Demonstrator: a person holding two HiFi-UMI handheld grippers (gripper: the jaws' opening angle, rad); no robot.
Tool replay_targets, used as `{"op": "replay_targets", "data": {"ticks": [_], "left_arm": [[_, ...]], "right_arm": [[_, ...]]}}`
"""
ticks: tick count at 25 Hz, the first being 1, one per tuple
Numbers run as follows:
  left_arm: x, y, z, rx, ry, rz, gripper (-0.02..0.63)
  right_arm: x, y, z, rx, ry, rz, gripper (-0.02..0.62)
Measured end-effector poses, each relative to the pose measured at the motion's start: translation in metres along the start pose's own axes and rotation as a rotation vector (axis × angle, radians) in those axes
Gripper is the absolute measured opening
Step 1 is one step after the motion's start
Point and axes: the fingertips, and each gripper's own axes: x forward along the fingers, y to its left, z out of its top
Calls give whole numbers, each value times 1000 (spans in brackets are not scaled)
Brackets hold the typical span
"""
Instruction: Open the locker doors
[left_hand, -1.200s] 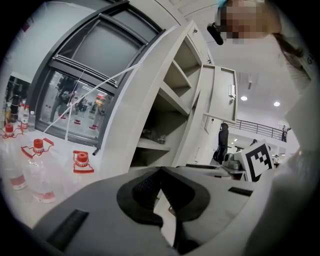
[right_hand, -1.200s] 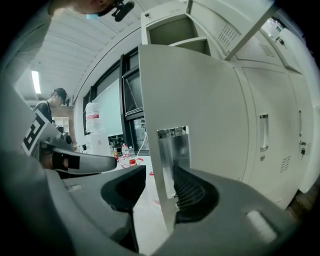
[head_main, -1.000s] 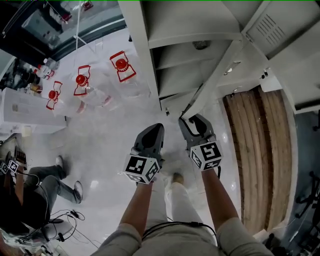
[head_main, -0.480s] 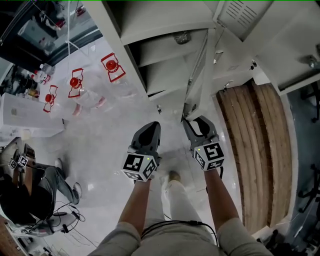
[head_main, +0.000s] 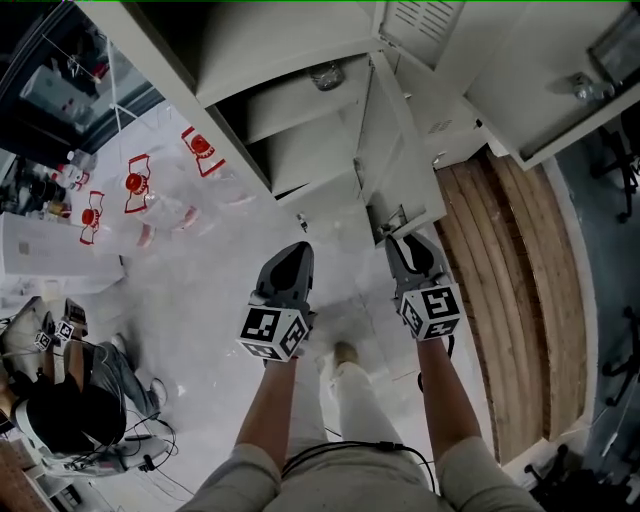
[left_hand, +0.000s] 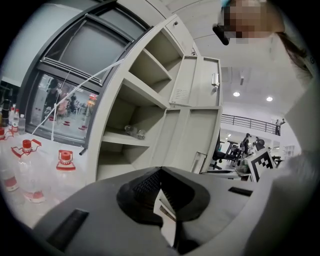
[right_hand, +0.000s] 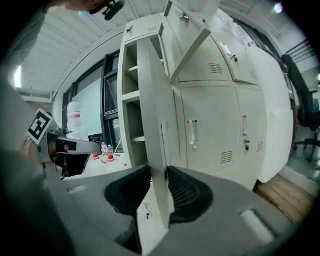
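- Compared with a second ago, the lower locker door (head_main: 398, 150) has swung further out, and its free edge has travelled with my right gripper (head_main: 408, 240).
- The right gripper's fingers (right_hand: 187, 192) have just been closing; they now sit narrow and hold that door's edge (right_hand: 152, 130) from both sides.
- My left gripper (head_main: 293, 250) has drifted sideways with it and hangs free over the floor. Its fingers (left_hand: 145, 185) meet at the tips; a pale slip shows in the hollow behind them, and I cannot tell what it is.
- The floor (head_main: 200, 290) is pale and glossy, and a wooden platform (head_main: 520, 290) runs along the locker's base on the right.
- A large window (left_hand: 65, 100) stands left of the locker (head_main: 270, 40).
- A seated person (head_main: 60, 410) is at the lower left.
- The open compartments look bare except for one clear bottle (head_main: 327, 76) lying on a shelf.
- Clear water jugs (head_main: 135, 190) with red caps stand grouped on the floor near the window.
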Motion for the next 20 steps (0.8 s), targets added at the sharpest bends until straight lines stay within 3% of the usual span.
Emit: {"op": "replay_targets", "data": {"ticks": [11, 20], "left_arm": [[6, -7, 1, 10, 13, -14, -2], [8, -1, 1, 12, 10, -8, -2]], "right_arm": [[-17, -72, 2, 67, -3, -188, 95], [-14, -96, 5, 63, 7, -280, 95]]}}
